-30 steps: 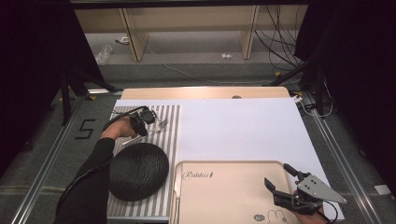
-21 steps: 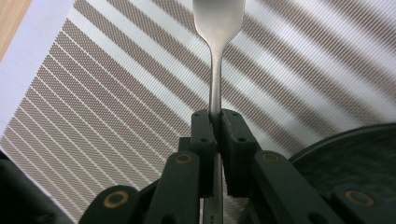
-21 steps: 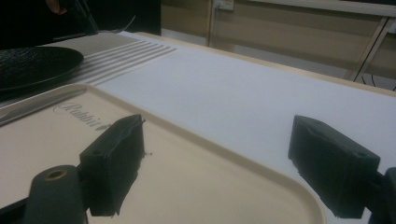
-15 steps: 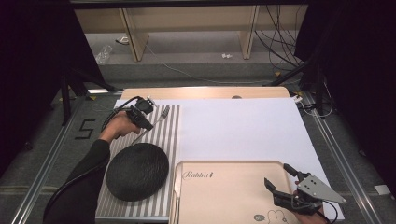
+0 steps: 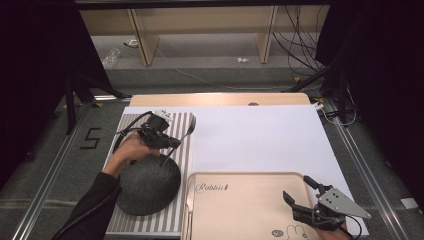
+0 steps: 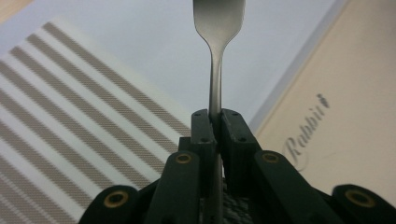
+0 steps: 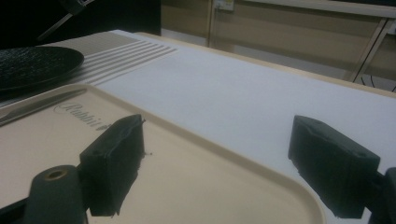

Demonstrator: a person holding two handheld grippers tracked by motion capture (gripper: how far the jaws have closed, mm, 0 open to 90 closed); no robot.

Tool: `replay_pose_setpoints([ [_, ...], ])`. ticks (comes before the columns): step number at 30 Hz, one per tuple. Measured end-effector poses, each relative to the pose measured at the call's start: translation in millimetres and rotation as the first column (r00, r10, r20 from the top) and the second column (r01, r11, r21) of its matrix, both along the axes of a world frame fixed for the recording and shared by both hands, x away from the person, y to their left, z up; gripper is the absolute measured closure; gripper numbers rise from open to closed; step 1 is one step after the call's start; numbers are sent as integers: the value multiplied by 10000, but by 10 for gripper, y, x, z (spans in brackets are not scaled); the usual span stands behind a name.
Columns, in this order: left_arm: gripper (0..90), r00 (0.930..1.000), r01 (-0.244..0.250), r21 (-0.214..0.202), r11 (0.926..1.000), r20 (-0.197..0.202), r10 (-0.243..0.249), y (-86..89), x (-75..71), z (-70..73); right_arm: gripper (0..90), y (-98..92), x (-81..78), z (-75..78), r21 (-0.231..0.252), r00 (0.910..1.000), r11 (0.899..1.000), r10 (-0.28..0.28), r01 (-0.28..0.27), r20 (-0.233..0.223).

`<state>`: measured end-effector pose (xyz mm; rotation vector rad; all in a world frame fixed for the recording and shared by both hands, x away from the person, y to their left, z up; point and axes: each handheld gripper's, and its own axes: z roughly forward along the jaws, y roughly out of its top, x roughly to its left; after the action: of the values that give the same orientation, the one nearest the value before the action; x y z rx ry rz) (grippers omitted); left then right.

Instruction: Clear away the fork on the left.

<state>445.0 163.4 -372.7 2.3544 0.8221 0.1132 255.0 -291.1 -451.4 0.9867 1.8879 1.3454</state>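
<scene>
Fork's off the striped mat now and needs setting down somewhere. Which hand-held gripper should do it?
Left. The left hand-held gripper is already shut on the fork. The right hand-held gripper is open over the tray.

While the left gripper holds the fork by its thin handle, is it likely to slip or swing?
The fork looks like smooth polished metal, so it could slip. The left gripper pinches only its narrow handle, so it may pivot. It seems stiff and probably will not bend.
</scene>
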Motion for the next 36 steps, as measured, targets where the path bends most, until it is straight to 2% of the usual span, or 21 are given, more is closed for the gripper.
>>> replay_pose_setpoints([
  [4, 837, 9998, 178, -340, 9993, 20, -177, -37, -115, -56, 192, 3, -1, 1, -9, 10000, 10000, -3, 3, 0],
  [8, 838, 9992, 383, -1072, 9935, 139, -370, -55, -261, -87, 192, 1, 2, -3, -13, 10000, 10000, 4, -4, 0],
  [9, 838, 9989, 462, -1072, 9932, 67, -458, -70, -283, -98, 192, 0, 1, -2, 20, 10000, 10000, 0, 0, -9],
  [11, 838, 9990, 426, -789, 9960, 195, -412, -94, -321, -96, 192, 1, 5, -3, 5, 10000, 10000, 19, -19, 1],
  [13, 838, 9988, 483, -999, 9938, 122, -473, -99, -346, -88, 191, 3, -2, 0, -64, 10000, 10000, 44, -44, 12],
  [24, 838, 9994, 320, -1236, 9918, 197, -297, -88, -523, -3, 190, 3, -9, 9, -23, 10000, 10000, 56, -56, -21],
  [29, 838, 9987, 439, -1058, 9934, 297, -410, -127, -627, -30, 190, 12, -6, 5, 3, 9999, 10000, 92, -92, 53],
  [36, 838, 9967, 808, -887, 9928, 79, -804, -252, -740, -78, 190, 12, -4, 3, 3, 10000, 10000, 79, -79, 34],
])
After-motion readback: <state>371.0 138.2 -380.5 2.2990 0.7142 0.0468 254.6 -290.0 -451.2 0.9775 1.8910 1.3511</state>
